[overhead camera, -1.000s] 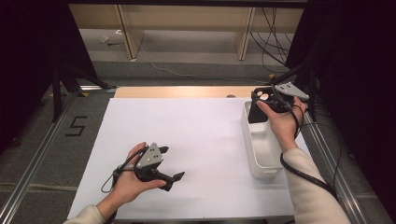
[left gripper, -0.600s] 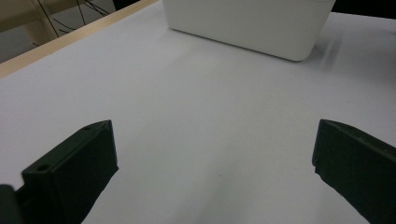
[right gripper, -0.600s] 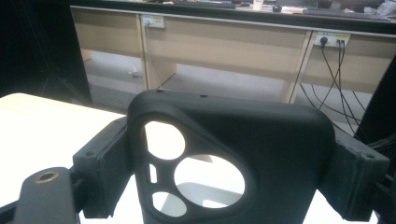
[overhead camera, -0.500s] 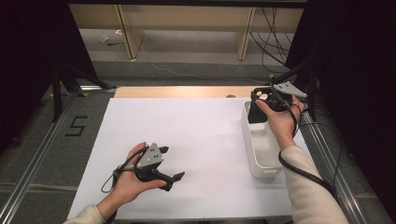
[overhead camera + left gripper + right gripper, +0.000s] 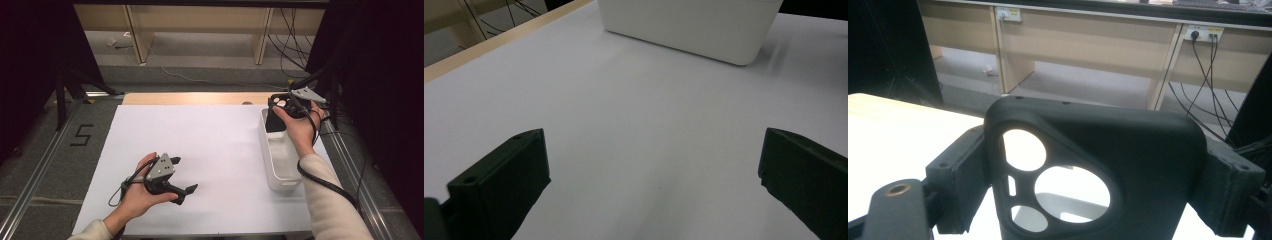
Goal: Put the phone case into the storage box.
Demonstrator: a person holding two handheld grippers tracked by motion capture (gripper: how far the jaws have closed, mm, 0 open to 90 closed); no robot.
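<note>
Over on the left, the left gripper (image 5: pixel 187 192) sits low on the white table (image 5: pixel 210 145) near its front edge, jaws spread wide, only bare tabletop between them. Across to the right, there's the white bin (image 5: pixel 277 155) along the table's right side. At the bin's far end, the right gripper (image 5: pixel 1088 175) has its jaws clamped on either side of a black plastic part (image 5: pixel 1128 150) with round cutouts, held just above the bin.
</note>
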